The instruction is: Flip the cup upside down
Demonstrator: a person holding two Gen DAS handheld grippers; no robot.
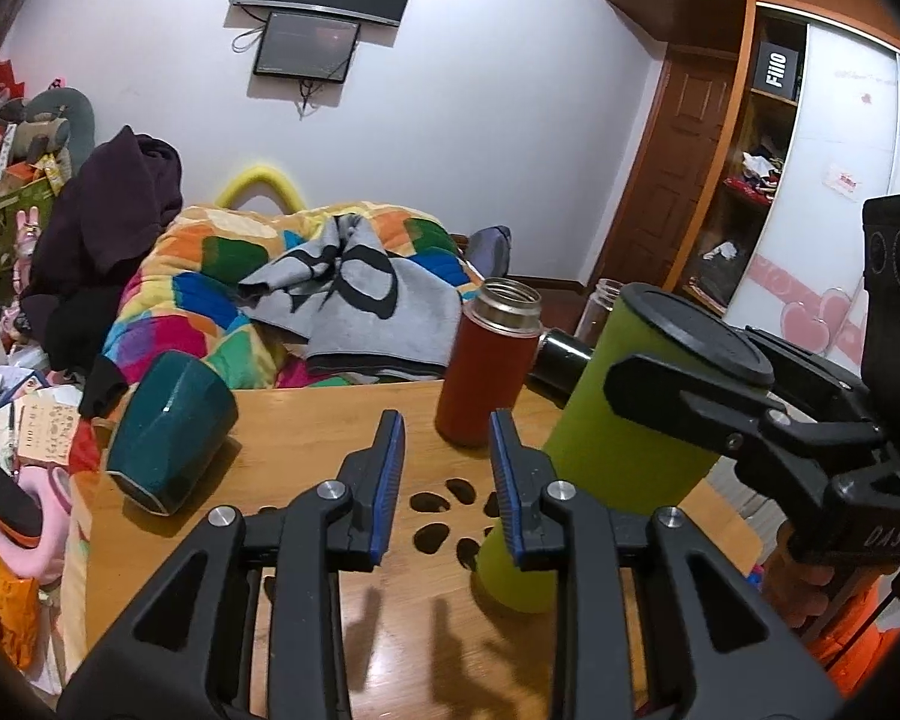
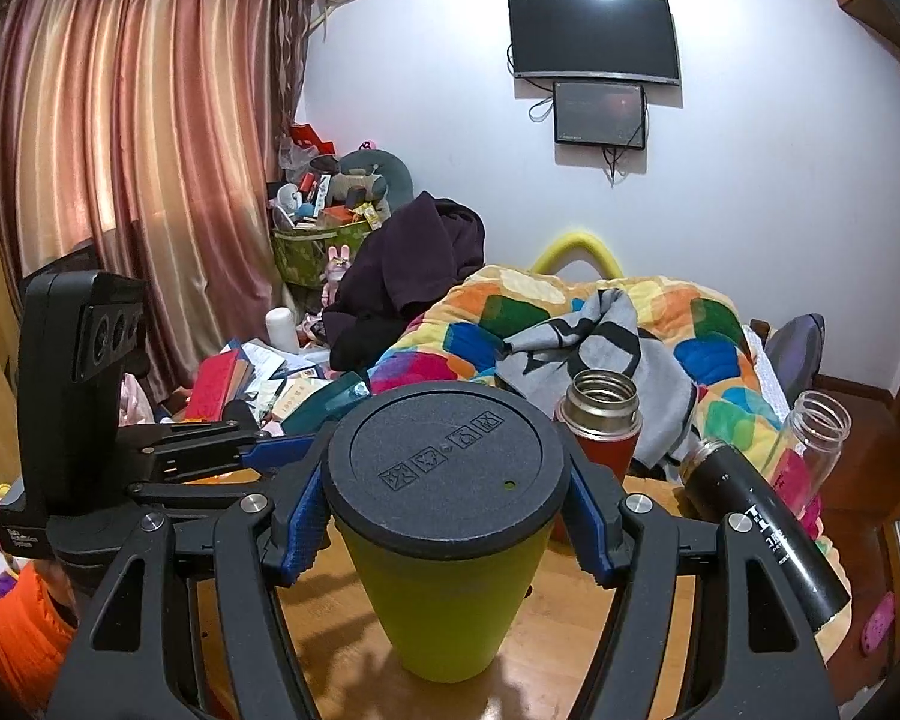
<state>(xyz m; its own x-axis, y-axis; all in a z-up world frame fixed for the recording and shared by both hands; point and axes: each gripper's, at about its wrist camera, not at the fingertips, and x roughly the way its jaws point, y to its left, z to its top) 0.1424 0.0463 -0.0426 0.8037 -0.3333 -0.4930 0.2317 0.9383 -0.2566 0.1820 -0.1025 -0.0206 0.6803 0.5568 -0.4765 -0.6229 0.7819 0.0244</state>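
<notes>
A green cup (image 2: 450,588) with a black lid (image 2: 444,474) stands upright on the wooden table (image 2: 558,654). My right gripper (image 2: 444,516) is shut on it just under the lid, blue pads on both sides. In the left wrist view the same cup (image 1: 606,420) leans in at the right with the right gripper (image 1: 660,372) around its top. My left gripper (image 1: 447,480) is open and empty above the table, just left of the cup.
A dark teal cup (image 1: 171,426) lies on its side at the table's left edge. A red open thermos (image 1: 489,360) stands behind. A black bottle (image 2: 762,534) and a clear jar (image 2: 816,438) are at the right. A quilt-covered bed (image 1: 258,276) is beyond.
</notes>
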